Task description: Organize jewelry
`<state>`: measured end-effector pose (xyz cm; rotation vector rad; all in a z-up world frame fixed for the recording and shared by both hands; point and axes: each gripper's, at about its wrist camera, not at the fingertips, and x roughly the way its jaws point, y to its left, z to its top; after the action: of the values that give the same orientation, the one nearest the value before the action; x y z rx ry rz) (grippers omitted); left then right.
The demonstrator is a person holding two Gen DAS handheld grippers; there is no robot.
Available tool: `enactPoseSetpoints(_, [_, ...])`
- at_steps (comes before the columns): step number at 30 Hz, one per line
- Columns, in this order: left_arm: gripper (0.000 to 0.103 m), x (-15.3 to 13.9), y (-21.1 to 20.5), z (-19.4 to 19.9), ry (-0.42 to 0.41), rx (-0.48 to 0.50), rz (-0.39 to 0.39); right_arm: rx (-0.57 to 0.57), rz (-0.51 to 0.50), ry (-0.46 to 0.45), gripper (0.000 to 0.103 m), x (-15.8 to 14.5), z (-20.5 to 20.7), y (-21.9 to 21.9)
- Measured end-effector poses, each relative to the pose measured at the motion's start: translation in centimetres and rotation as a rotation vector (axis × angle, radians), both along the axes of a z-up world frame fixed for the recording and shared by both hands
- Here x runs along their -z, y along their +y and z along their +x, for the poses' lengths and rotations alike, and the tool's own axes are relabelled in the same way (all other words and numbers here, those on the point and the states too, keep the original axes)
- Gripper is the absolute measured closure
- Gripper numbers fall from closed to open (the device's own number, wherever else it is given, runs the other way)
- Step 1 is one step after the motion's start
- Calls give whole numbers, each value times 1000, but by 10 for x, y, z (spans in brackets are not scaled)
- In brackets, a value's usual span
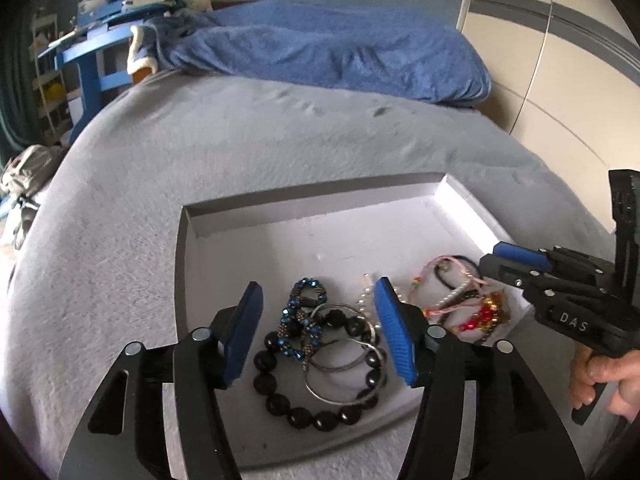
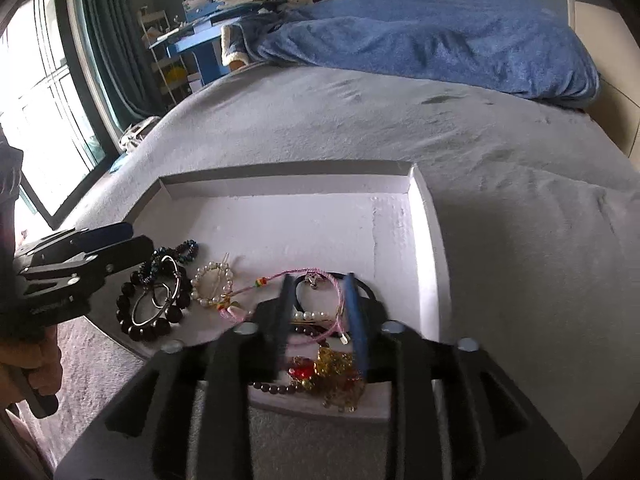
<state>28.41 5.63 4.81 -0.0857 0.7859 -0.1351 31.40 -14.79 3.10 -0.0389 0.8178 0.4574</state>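
Our left tongs [image 1: 318, 334] are hanging released over the black bead bracelet [image 1: 320, 380]; right tongs [image 2: 320, 320], half-parted at three o'clock, are gripping nothing; we are aiming for one strand.

Daylight floods in from the window [image 2: 44, 92] at the left of the right wrist view, blown out to plain white. The white tray [image 1: 472, 216] glares along its right wall, while its far wall casts a narrow shadow inside. Fisheye bending curves the bed [image 2: 500, 208] and darkens every corner. The right gripper [image 2: 320, 320] is smeared with motion blur; the left wrist view is sharper.
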Motion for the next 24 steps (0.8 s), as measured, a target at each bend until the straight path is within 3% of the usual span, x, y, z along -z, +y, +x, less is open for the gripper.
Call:
enactPoseSetpoints(2, [26,-6,-1,-9,-32,-2,-4,9,9,-14,64,-4,-5,-4])
enactPoseSetpoints(10, [18,-23,-1,-38,-103,-19,-5,12,21,-88,43,-24,-32,-9])
enactPoseSetpoints(12, [11,-26,0,-45,-121,-39,-11,21,39,-104,37,-28,-38,-11])
enactPoseSetpoints(24, [9,-19,4,-91,-193,-128,-50,48,82,-177,16,-27,-79,-16])
